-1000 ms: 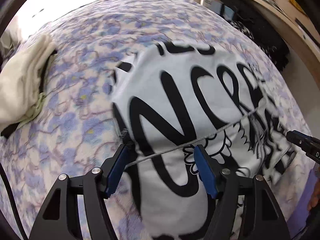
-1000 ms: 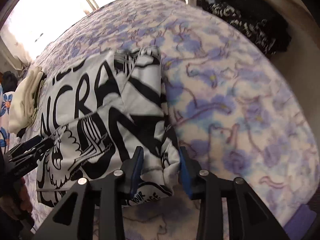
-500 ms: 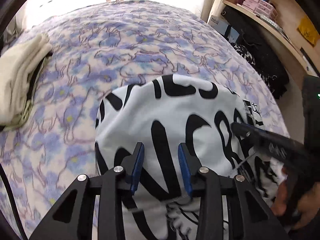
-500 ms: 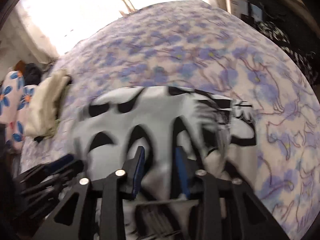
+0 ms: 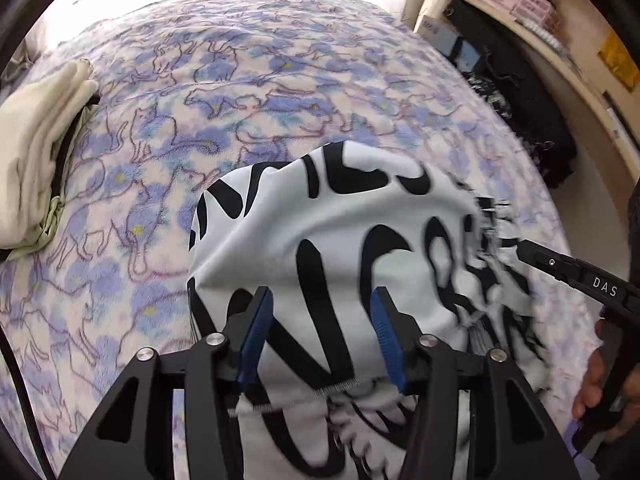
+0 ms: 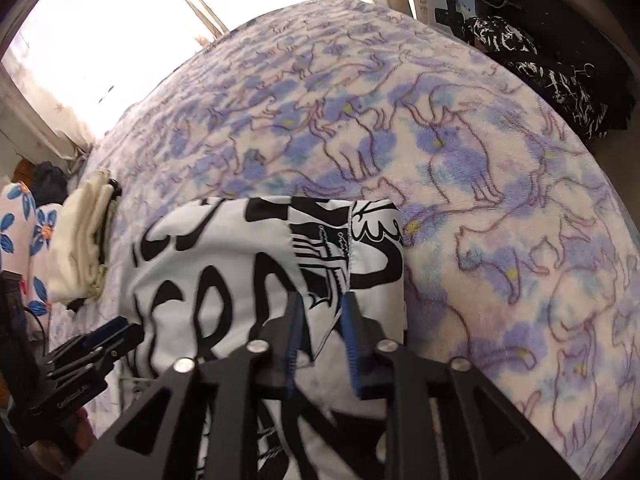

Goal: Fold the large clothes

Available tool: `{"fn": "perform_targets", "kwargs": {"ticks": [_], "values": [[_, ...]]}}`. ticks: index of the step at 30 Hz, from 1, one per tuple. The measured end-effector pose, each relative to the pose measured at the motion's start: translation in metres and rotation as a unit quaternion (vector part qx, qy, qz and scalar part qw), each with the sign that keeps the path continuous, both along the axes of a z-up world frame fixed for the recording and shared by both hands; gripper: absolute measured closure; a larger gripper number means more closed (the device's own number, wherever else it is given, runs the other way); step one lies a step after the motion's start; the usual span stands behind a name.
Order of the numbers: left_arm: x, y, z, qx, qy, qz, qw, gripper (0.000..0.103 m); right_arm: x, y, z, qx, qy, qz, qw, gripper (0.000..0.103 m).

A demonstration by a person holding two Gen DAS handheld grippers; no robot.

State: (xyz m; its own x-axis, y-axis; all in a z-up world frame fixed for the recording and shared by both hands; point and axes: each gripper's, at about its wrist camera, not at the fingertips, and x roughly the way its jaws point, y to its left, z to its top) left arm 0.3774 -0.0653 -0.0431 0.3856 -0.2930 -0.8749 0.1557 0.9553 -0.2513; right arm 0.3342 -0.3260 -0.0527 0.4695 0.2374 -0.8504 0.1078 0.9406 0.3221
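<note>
Both grippers pitch steeply down over the shirt (image 5: 360, 216): left gripper (image 5: 322, 312) and right gripper (image 6: 322, 316) opening, released; pad contact unclear

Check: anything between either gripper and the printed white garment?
Nothing visible. The left gripper and right gripper, jaws opening, sit right over the printed white garment. The cream folded pile lies apart on the blanket.
</note>
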Motion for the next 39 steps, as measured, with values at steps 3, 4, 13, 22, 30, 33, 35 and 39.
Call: {"fn": "perform_targets", "kwargs": {"ticks": [3,4,13,22,30,33,35,39], "values": [[-0.013,0.013,0.017,-0.016,-0.003,-0.002,0.9999,0.012,-0.018,-0.006,0.018,0.028,-0.013,0.001,1.000,0.045],[-0.018,0.020,0.023,-0.023,-0.002,0.001,0.9997,0.007,-0.023,-0.007,0.021,0.032,-0.016,0.003,0.999,0.037],[-0.048,0.072,0.011,-0.087,0.049,0.061,0.9931,0.006,-0.063,-0.021,0.025,0.017,-0.007,0.062,0.998,0.030],[-0.054,0.066,-0.058,-0.162,0.120,0.041,0.9786,0.006,-0.035,-0.050,-0.048,0.093,0.098,0.094,0.986,0.030],[-0.038,0.059,-0.104,-0.245,0.154,0.011,0.9571,0.006,-0.004,-0.054,-0.103,0.222,0.109,0.146,0.958,0.030],[-0.031,0.055,-0.112,-0.254,0.155,-0.004,0.9548,0.006,0.004,-0.043,-0.110,0.226,0.110,0.177,0.951,0.030],[-0.026,0.054,-0.115,-0.259,0.158,-0.012,0.9527,0.006,0.007,-0.036,-0.112,0.228,0.107,0.193,0.948,0.030],[-0.019,0.049,-0.122,-0.263,0.166,-0.019,0.9502,0.003,0.017,-0.023,-0.116,0.226,0.116,0.215,0.943,0.029]]}}
